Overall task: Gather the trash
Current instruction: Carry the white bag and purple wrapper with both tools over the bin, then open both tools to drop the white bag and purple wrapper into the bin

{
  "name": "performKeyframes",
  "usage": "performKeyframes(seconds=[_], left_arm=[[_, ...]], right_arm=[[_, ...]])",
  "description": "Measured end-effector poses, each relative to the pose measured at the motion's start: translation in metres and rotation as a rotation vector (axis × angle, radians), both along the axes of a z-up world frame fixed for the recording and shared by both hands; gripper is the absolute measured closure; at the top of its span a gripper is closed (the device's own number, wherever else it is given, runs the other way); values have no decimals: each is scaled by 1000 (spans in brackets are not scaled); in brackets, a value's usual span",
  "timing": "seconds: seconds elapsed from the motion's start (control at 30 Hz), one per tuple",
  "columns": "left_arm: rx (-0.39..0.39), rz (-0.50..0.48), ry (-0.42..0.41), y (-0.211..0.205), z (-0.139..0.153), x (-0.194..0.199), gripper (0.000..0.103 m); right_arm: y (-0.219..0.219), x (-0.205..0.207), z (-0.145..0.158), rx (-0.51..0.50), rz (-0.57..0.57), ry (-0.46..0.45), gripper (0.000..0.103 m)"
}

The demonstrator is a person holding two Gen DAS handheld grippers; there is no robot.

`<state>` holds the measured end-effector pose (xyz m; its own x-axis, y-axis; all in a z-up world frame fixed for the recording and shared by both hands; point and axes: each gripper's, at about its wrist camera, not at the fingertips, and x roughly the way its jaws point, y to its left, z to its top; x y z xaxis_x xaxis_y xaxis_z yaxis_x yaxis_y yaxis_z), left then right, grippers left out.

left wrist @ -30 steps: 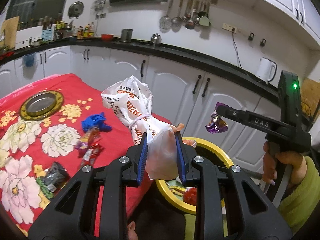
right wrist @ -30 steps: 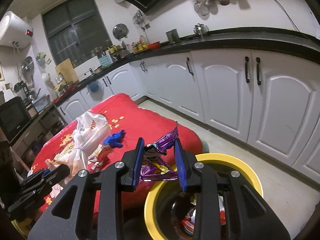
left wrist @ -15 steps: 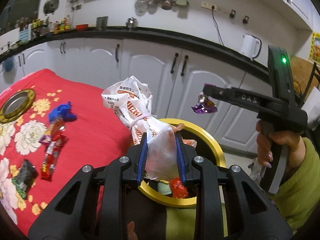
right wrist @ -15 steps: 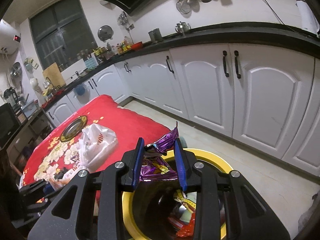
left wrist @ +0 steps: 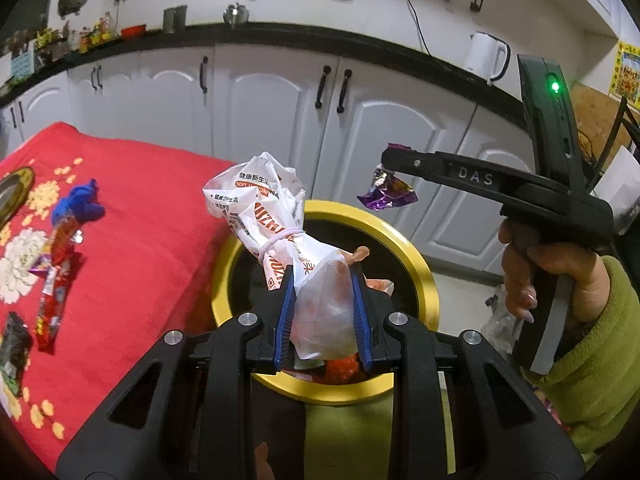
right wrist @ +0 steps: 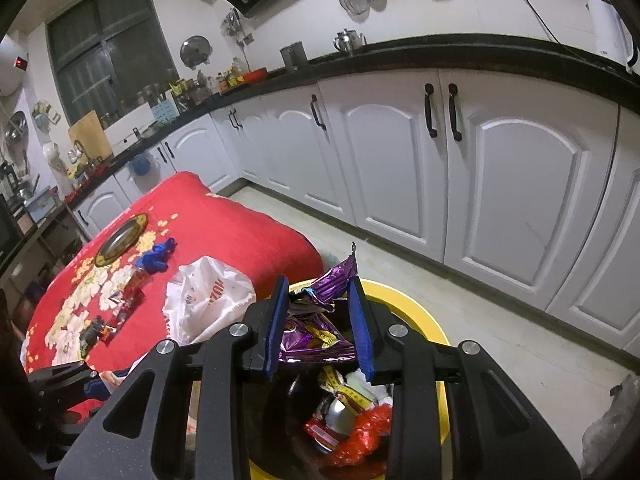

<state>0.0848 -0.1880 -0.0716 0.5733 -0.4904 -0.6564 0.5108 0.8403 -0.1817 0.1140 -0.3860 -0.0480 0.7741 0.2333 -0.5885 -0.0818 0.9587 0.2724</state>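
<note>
A: Left hand-held gripper [left wrist: 323, 312] status?
B: Clamped on tied white plastic bag [left wrist: 280, 236]. Blue pads pinching clear lower end, printed knotted end sticking up and forward. Hanging over yellow-rimmed trash bin [left wrist: 416, 256].

A: Right hand-held gripper [right wrist: 320, 320]?
B: Gripping crumpled purple foil wrapper [right wrist: 316, 332]. Wrapper pressed between both pads, twisted tip poking up past fingertips. Held above bin mouth [right wrist: 424, 320]. Seen from left wrist too: same wrapper [left wrist: 386, 194] dangling off tip, above far rim.

A: Bin contents?
B: Red crinkled wrapper [right wrist: 360, 440], yellow-striped piece [right wrist: 344, 390], something shiny and metallic underneath. Can't identify further.

A: Still on desk?
B: Red floral tablecloth [left wrist: 140, 208] carrying blue crumpled item [left wrist: 80, 204], red snack wrappers [left wrist: 56, 280], dark packet [left wrist: 14, 348] near left edge. Round metal plate with gold rim [right wrist: 120, 238] further back.

A: Anything else in frame?
B: Hand [left wrist: 536, 276] in green sleeve [left wrist: 596, 360] squeezing right grip handle. Green LED lit on its body.
</note>
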Motion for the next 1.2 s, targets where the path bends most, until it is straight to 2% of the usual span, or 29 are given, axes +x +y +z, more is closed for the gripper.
performKeyframes(seconds=[0.37,0.57,0.83,0.9,0.97,1.07,1.2], left_arm=[[-13,-27,116,-10,-25,15,83],[-11,-26,138,-13,-29,22,81],[-10,-17,146,-12,-31,26,73],[-12,-12,144,-10,-31,25,60],[-18,-2,140,-8,-30,25,49],[-24,19,128,-4,-27,25,39],[-38,55,97,6,-18,24,17]], right_arm=[[-7,8,-23,2,6,67,74],[-8,10,-28,8,6,86,73],[-10,11,-32,23,2,103,72],[-11,11,-31,29,-2,104,64],[-11,11,-31,26,-5,101,64],[-11,10,-30,28,-11,96,58],[-10,8,-26,28,-10,86,57]])
